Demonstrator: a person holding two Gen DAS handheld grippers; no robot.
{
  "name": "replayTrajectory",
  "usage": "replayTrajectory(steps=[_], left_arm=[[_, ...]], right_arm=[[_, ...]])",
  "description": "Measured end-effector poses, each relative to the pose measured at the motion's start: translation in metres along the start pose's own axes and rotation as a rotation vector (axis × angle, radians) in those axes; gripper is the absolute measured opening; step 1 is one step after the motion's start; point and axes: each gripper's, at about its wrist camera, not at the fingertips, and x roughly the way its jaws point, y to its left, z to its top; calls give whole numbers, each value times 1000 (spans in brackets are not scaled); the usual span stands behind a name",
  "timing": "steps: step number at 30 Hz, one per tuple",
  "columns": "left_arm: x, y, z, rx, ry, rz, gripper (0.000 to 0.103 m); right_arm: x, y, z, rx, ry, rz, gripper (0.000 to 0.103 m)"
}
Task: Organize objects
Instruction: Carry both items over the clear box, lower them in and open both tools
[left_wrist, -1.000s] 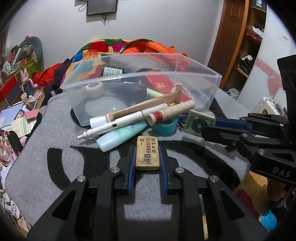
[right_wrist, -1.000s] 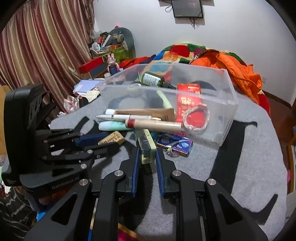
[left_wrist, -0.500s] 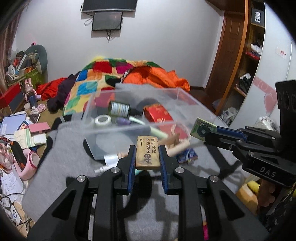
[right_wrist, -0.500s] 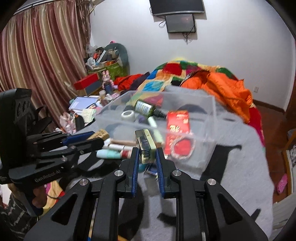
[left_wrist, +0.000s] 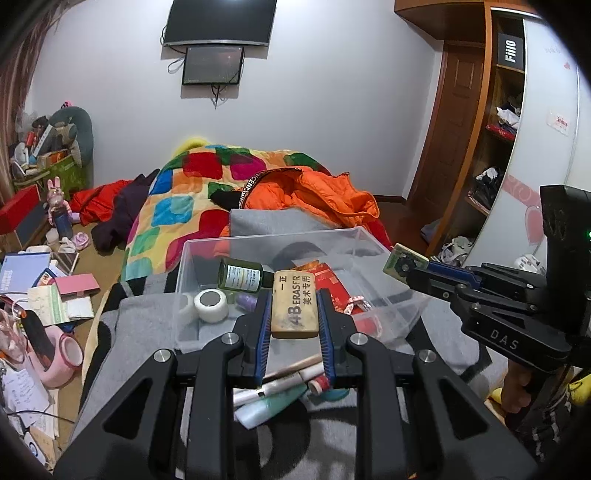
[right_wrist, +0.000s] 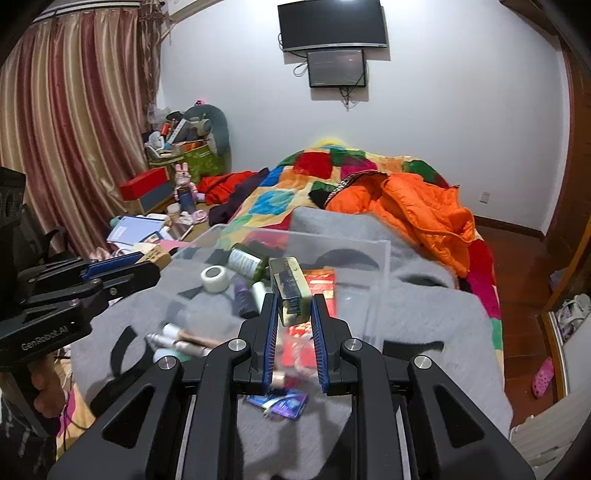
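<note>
While both tools hang above a cluttered grey blanket (left_wrist: 140, 325), the left wrist view shows the left gripper (left_wrist: 294, 310) clamped on a tan 4B eraser (left_wrist: 294, 304), which is held off the surface and lined up with the near wall of a clear plastic bin (left_wrist: 391, 314). Inside the bin lie a dark green bottle (left_wrist: 241, 275), a roll of white tape (left_wrist: 211, 305), a small purple bottle (left_wrist: 246, 302), a red packet (left_wrist: 334, 286) and a braided bracelet (left_wrist: 355, 302). Below the eraser, outside the bin, a pile of pens and tubes (left_wrist: 275, 387) rests on the blanket, among them a mint-green tube (left_wrist: 266, 408). To the right in this view, the right gripper (left_wrist: 410, 266) carries a small green tin (left_wrist: 404, 263) edge-on near the bin's far corner. From the right wrist view, that tin (right_wrist: 290, 291) sits pinched between the closed blue pads (right_wrist: 272, 325), raised in front of the bin (right_wrist: 376, 295), with the tape roll (right_wrist: 213, 275) and green bottle (right_wrist: 245, 263) visible through the wall beyond. A blue foil packet (right_wrist: 282, 402) lies loose on the blanket just under the tool, and the pens (right_wrist: 181, 341) appear blurred at lower left. At the left edge the left gripper (right_wrist: 157, 258) holds the eraser (right_wrist: 157, 255). By these pictures the sorting looks roughly half finished: several items are binned, two are in transit and not yet released, and the pens, tubes and packet remain to be gathered.
</note>
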Motion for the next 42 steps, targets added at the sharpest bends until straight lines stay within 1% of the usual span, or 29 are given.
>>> replayTrajectory(steps=[5,9,12,18,23,26,33,37,39,41,42], left_arm=[[19,6,5,-5,30,14,23],[41,16,3,-26,84,-3,23],[55,21,1,-34,122,-5,23],[73,22,-4,-24,160,9,23],[84,25,-4,-40,186,-8,23],[87,22,-4,-35,187,-5,23],[86,19,-3,-34,189,-11,24],[79,19,-2,-31,174,-6,33],[73,19,0,-28,160,0,38],[65,19,1,-26,140,7,46],[60,19,1,-25,131,11,48]], right_arm=[[14,-3,6,-8,12,-22,16],[28,-3,7,-15,38,-24,16],[40,-2,5,-18,63,-21,16],[59,-1,-1,-19,108,-34,16],[69,-3,-2,-3,133,-33,16],[73,-4,-3,10,145,-36,16],[67,-3,-3,8,142,-41,16],[63,-4,-3,15,141,-35,19],[60,-5,-1,19,134,-33,23],[55,-5,0,20,121,-36,26],[50,-4,1,18,110,-40,28]])
